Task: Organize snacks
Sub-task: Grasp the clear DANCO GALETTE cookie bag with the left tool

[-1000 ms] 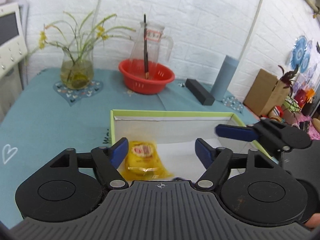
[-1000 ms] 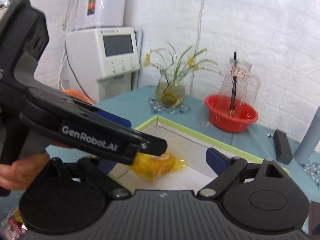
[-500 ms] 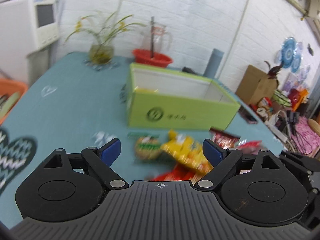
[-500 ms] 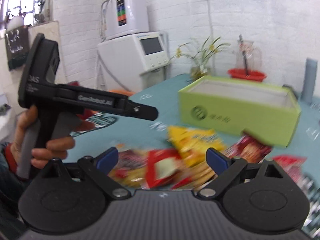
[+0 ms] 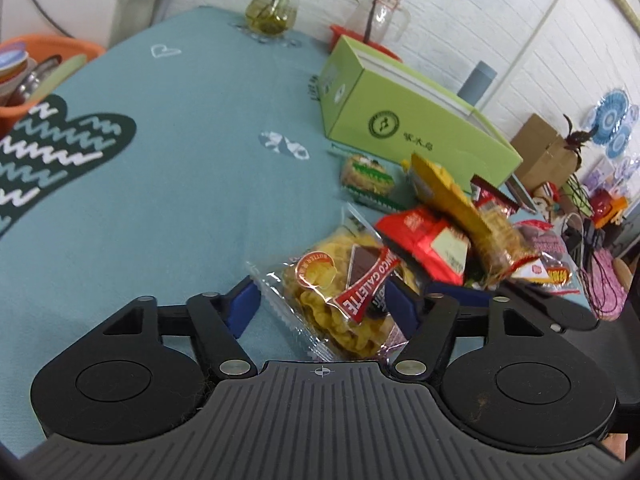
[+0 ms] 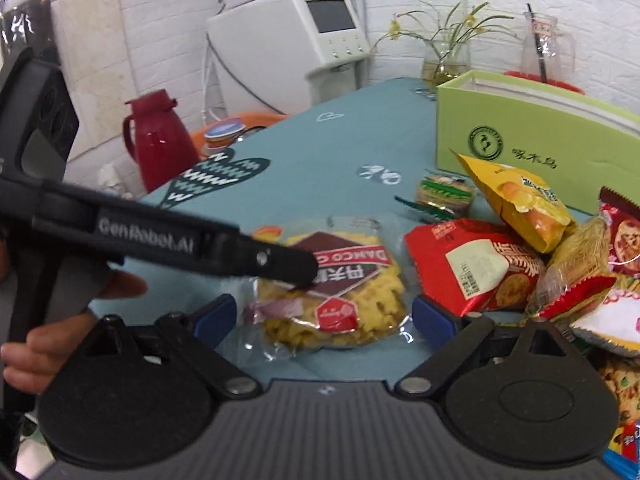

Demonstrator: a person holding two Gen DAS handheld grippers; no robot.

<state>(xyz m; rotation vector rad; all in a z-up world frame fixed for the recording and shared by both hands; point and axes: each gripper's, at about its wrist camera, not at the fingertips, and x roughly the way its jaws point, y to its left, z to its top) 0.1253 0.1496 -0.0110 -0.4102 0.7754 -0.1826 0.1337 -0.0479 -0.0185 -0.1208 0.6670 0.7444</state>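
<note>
A clear packet of yellow galette biscuits lies on the teal tablecloth at the near edge of a snack pile. My left gripper is open with the packet between its blue fingers. My right gripper is open too, around the same packet. The left gripper's finger crosses over the packet in the right wrist view. A red packet, a yellow bag and a round green-wrapped cracker lie behind. The green box stands beyond them.
A flower vase, glass jug and red basket stand at the table's far end. A white appliance and red thermos are to the left. An orange tub sits off the left edge. More packets lie right.
Both grippers have pulled back out of the green box and come down low over the snack pile. They now straddle the galette packet; the yellow snack stays in the box.
</note>
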